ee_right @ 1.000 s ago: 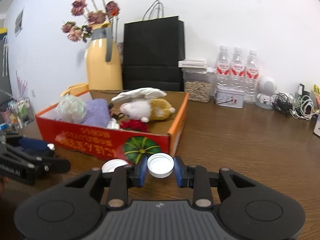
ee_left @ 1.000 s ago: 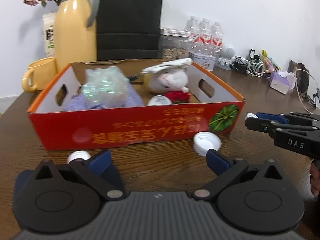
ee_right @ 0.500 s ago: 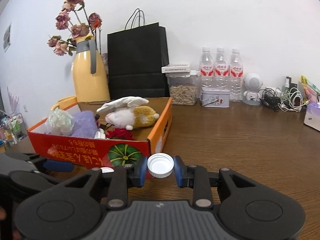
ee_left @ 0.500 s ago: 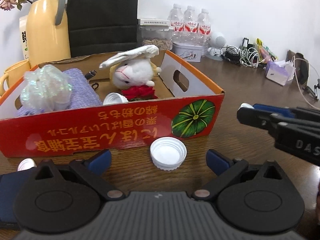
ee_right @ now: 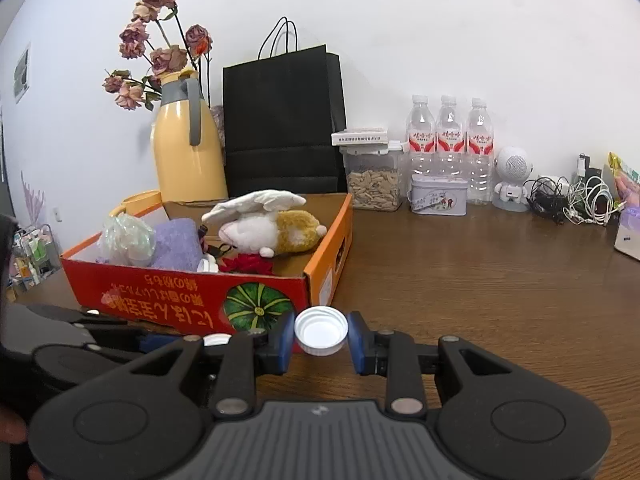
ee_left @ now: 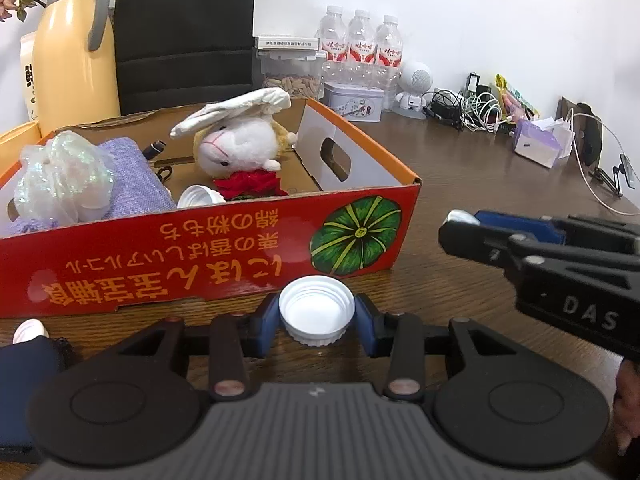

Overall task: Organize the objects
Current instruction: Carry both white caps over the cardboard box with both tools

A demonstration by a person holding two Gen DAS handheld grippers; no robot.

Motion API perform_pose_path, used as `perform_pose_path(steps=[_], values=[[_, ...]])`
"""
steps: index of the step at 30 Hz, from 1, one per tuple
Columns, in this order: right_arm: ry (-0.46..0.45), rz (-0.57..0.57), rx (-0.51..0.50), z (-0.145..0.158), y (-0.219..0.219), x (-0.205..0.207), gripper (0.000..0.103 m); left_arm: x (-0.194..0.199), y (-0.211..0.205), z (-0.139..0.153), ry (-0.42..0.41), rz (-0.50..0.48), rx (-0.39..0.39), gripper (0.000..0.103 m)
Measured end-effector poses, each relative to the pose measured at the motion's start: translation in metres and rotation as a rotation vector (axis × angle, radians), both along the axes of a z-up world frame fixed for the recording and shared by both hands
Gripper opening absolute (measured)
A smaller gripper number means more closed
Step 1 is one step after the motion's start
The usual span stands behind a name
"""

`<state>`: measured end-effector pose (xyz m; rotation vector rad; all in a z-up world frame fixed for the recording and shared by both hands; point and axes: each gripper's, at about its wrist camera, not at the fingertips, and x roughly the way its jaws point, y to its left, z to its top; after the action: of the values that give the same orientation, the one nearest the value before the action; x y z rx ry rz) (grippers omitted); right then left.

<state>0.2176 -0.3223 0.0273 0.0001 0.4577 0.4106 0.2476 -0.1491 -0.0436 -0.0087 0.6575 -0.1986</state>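
My left gripper (ee_left: 317, 322) is shut on a white bottle cap (ee_left: 317, 309) on the wooden table, just in front of the red cardboard box (ee_left: 200, 248). My right gripper (ee_right: 321, 338) is shut on another white bottle cap (ee_right: 321, 330) and holds it above the table by the box's front right corner (ee_right: 306, 300). The right gripper also shows in the left wrist view (ee_left: 460, 226). The box holds a plush rabbit (ee_left: 240, 142), a red flower (ee_left: 250, 185), a purple cloth (ee_left: 136, 184), a shiny bag (ee_left: 60, 180) and a white cap (ee_left: 200, 197).
A third white cap (ee_left: 28, 328) lies on the table at the left, beside a dark object. At the back stand a yellow jug (ee_right: 188, 152), a black paper bag (ee_right: 282, 120), a food jar (ee_right: 374, 182), three water bottles (ee_right: 450, 144), a tin (ee_right: 438, 198) and tangled cables (ee_right: 576, 204).
My left gripper moved right along the box front and closed on the white cap that lay on the table. My right gripper kept its cap and drew back to the right.
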Motion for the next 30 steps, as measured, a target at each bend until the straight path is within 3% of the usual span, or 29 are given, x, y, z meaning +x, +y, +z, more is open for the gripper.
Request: perform_pose_path(steps=[15,22,30], values=[[-0.008,-0.011,-0.047,-0.001,0.010,-0.003,0.027,-0.036,0.041,0.031,-0.065,0.020,-0.020,0.040],[-0.062,0.032,-0.010,0.019,0.025,-0.018,0.027,-0.051,0.062,0.055,-0.134,0.036,-0.044,0.040],[-0.115,0.087,0.002,0.049,0.058,-0.008,0.027,-0.037,0.084,0.081,-0.234,0.077,-0.047,0.040]])
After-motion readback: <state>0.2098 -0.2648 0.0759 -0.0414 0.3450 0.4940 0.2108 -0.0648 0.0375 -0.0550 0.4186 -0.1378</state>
